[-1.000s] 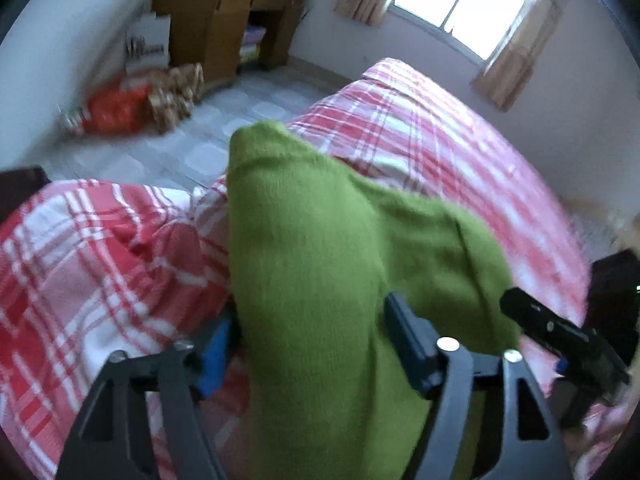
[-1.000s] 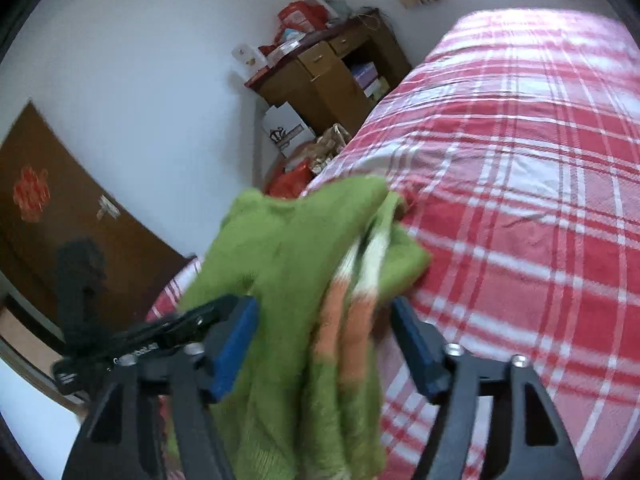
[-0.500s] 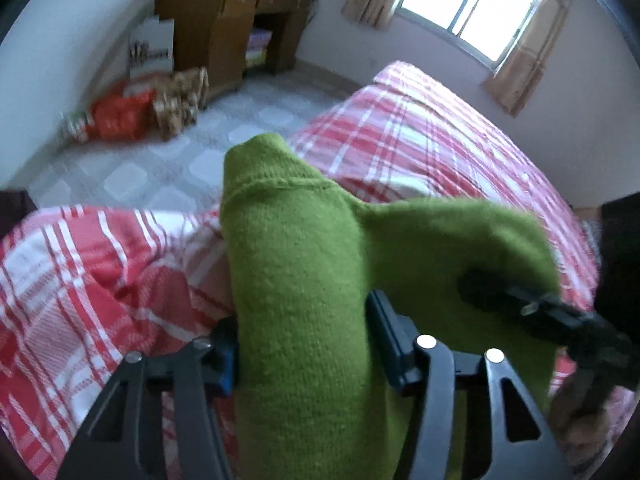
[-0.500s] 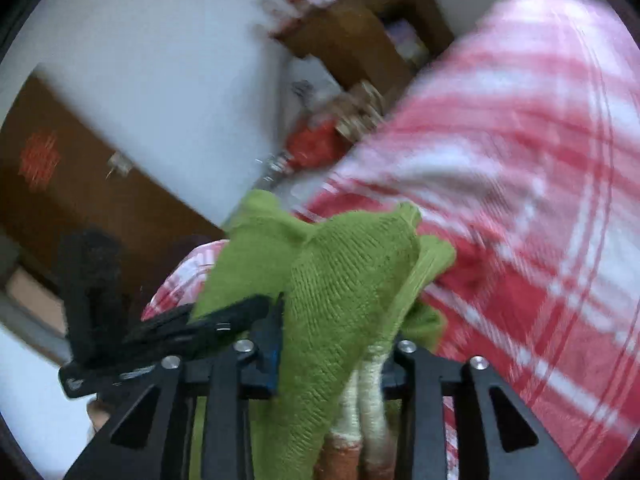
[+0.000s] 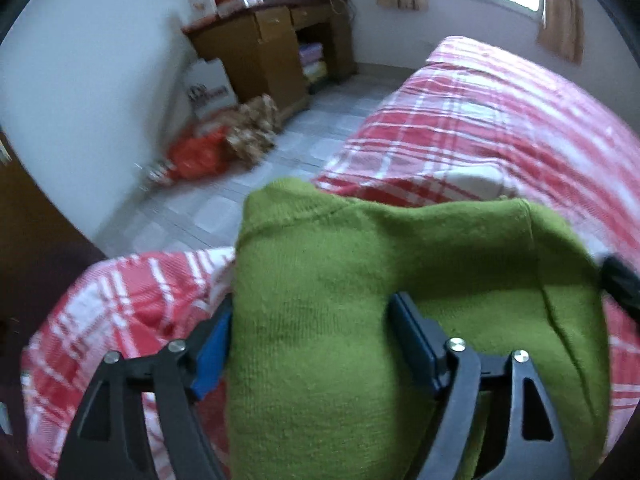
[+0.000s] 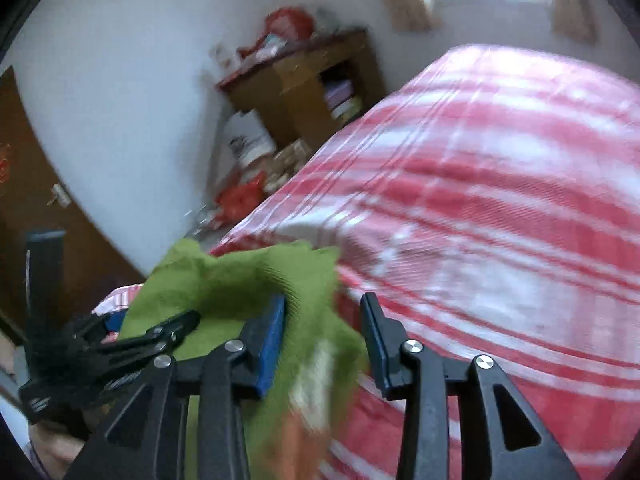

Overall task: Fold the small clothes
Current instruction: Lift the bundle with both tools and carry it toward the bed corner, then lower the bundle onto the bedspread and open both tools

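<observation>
A green knitted garment [image 5: 400, 248] lies bunched on the red and white checked bed [image 5: 480, 120]. My left gripper [image 5: 310, 308] straddles a thick fold of it. Its jaws are opening, and the knit fills the gap between them. In the right wrist view the garment [image 6: 240, 276] shows a white and orange striped part [image 6: 312, 392]. My right gripper [image 6: 323, 300] is opening too. The cloth leans on its left pad, and bedsheet shows beside the right pad. The left gripper [image 6: 120, 344] appears dark at the lower left there.
The bed [image 6: 500, 200] stretches away to the right. A tiled floor [image 5: 224, 208] lies left of it, with a wooden desk [image 5: 272, 52], a white bag [image 5: 208, 88] and a red bag [image 5: 200, 156]. A dark wooden door [image 6: 24, 184] is at the far left.
Both grippers squeezed the green garment half a second ago and now stand wider. The left view has swung left, showing more floor and desk. The right gripper's view is blurred by motion.
</observation>
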`<state>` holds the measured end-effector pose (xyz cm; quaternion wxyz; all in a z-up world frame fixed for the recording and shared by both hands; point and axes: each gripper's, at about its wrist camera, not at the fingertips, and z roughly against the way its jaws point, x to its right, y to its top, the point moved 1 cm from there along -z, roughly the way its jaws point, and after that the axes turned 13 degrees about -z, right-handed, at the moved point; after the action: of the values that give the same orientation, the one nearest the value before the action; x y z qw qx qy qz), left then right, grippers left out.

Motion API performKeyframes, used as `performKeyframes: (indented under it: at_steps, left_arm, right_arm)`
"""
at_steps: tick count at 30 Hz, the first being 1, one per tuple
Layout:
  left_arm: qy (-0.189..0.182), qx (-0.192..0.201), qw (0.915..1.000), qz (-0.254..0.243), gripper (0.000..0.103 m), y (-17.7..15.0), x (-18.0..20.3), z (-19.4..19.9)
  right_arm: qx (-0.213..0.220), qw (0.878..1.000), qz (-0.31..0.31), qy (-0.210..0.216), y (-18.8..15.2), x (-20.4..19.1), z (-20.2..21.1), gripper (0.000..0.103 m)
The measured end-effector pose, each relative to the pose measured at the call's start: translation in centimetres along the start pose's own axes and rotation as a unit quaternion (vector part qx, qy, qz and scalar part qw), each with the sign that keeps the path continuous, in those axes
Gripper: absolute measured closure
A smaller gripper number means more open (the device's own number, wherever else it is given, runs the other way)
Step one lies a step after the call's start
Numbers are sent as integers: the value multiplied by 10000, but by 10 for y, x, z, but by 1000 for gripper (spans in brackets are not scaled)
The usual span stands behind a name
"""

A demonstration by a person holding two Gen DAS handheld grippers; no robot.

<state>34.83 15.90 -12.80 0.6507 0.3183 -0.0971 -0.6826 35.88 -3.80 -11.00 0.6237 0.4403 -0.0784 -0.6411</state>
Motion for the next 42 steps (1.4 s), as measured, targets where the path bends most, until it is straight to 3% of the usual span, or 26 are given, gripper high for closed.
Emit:
performKeyframes:
  at_steps: [3, 5, 8, 10, 15, 18, 25, 31, 38, 42]
  left_arm:
    - [622, 56, 9975, -330, 24, 1, 14, 5]
    - [728, 81, 9966, -373, 24, 0, 14, 8]
    - [428, 75, 9990, -102, 24, -3, 0, 9]
    - [260, 71, 9996, -45, 24, -5, -6, 10]
    - [-11, 195, 9998, -48, 24, -20, -16, 33]
    - [-177, 219, 9996, 12, 24, -39, -14, 58]
    - [-161, 399, 9990, -72, 24, -89, -7, 109]
    - [-256, 289, 9992, -101, 25, -127, 5, 119]
    - [-327, 136, 9991, -212, 25, -157, 18, 125]
    - [-373, 145, 9987, -328, 25, -175, 24, 137]
  right_arm:
    - [115, 9990, 306, 288, -19, -14, 45, 64]
    - [155, 9963, 762, 363, -44, -34, 72, 64]
    - [-100, 9938, 941, 589, -69, -51, 92, 65]
    - [-386, 9916, 1055, 648, -92, -60, 91, 77]
    - [-634, 9933, 962, 114, -117, -49, 70, 80]
    - [-625, 9959, 660, 43, -116, -39, 65, 82]
    - [-391, 9963, 738, -188, -123, -40, 65, 82]
    - [-421, 9960, 615, -497, -132, -36, 82, 82]
    - [-247, 9970, 376, -633, -153, -33, 117, 68]
    - [-241, 9986, 128, -453, -171, -37, 143, 62]
